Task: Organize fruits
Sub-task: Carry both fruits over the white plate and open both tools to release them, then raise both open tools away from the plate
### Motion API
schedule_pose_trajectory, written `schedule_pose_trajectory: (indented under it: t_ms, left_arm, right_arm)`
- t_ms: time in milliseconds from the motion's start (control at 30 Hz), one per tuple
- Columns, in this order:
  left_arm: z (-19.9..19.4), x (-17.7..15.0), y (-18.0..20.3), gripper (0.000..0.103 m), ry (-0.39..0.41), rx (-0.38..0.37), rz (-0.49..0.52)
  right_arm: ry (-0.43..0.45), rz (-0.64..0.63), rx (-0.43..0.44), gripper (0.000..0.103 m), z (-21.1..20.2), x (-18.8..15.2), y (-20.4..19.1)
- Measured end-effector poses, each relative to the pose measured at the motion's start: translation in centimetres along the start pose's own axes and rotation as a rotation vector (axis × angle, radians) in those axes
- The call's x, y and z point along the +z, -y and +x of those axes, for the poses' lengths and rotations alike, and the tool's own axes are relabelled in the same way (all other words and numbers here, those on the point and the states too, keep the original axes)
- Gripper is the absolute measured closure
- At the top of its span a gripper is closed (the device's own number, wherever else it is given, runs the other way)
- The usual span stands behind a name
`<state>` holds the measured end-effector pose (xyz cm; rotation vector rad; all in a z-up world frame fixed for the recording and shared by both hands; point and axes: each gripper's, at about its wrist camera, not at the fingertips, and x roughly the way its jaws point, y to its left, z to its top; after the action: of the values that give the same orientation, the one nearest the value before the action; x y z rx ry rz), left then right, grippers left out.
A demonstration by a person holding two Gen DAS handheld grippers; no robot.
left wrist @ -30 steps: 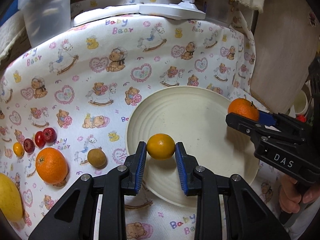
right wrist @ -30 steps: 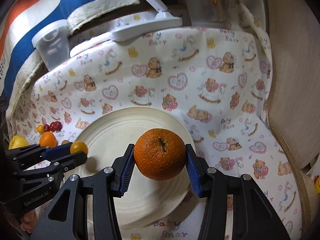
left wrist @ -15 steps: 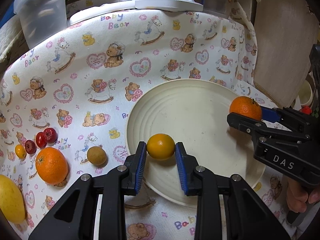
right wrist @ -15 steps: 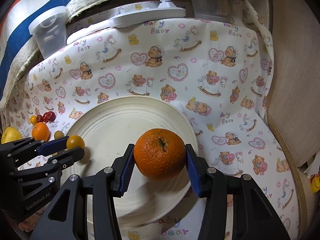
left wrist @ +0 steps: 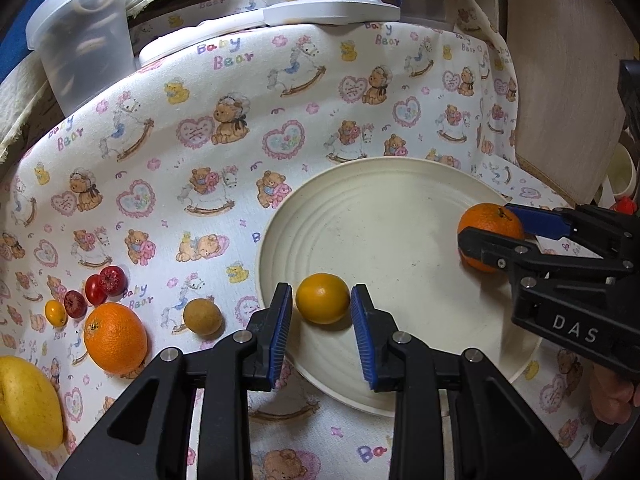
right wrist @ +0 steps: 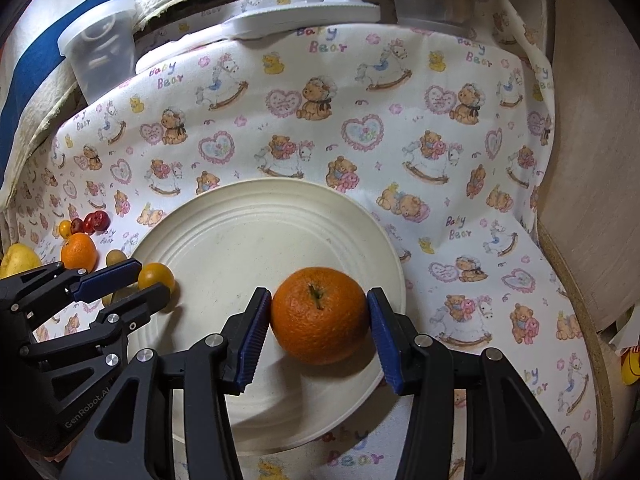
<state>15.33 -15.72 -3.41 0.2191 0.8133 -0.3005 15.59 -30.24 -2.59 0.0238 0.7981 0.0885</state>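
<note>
A cream plate [left wrist: 400, 216] lies on the bear-print cloth. My left gripper [left wrist: 320, 320] is shut on a small yellow-orange citrus [left wrist: 322, 298], its blue pads close against both sides, low over the plate's left part. My right gripper [right wrist: 318, 320] is shut on a mandarin [right wrist: 319, 314], stem up, just above the plate's [right wrist: 248, 240] near-right part with its shadow right below. The left wrist view shows the right gripper [left wrist: 490, 226] and mandarin [left wrist: 486, 222] over the plate's right rim. In the right wrist view the left gripper [right wrist: 140, 276] holds the citrus [right wrist: 157, 276] at the left rim.
Left of the plate on the cloth lie a brown round fruit [left wrist: 202, 316], an orange [left wrist: 115, 338], small red fruits [left wrist: 108, 282], a tiny yellow one [left wrist: 56, 312] and a large yellow fruit [left wrist: 28, 400]. A clear tub [left wrist: 84, 40] and white stand [left wrist: 332, 10] sit behind; a wooden board [left wrist: 560, 100] stands right.
Both grippers have sunk a little toward the plate, each with its fruit still between the pads. The fruits on the cloth have not moved.
</note>
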Motion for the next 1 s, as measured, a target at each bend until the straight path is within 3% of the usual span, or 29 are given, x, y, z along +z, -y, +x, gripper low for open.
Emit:
schedule_pose_trajectory:
  t_ms: [133, 300, 500, 767, 833, 1000]
  left_arm:
    - [-0.9, 0.1, 0.0, 0.058, 0.037, 0.01, 0.007]
    - [-2.6, 0.6, -0.1, 0.058, 0.094, 0.041, 0.016]
    - [-8.5, 1.8, -2.2, 0.054, 0.259, 0.038, -0.045]
    - [-15.7, 0.7, -5.0, 0.023, 0.42, 0.093, -0.069]
    - [-16.8, -0.1, -6.0, 0.008, 0.448, 0.111, -0.099]
    - [-17.4, -2.0, -8.2, 0.004, 0.472, 0.151, -0.142]
  right_arm:
    - [0.024, 0.024, 0.017, 0.045, -0.6, 0.2, 0.5]
    - [0.076, 0.032, 0.03, 0.042, -2.1, 0.5, 0.6]
    - [0.184, 0.046, 0.034, 0.035, -4.9, 0.8, 0.8]
    - [0.24, -0.012, 0.058, 0.034, -6.8, 0.6, -1.1]
    - [0.256, -0.009, 0.071, 0.028, -7.2, 0.5, -1.3]
    - [0.309, -0.008, 0.06, 0.018, -7.6, -0.2, -2.1]
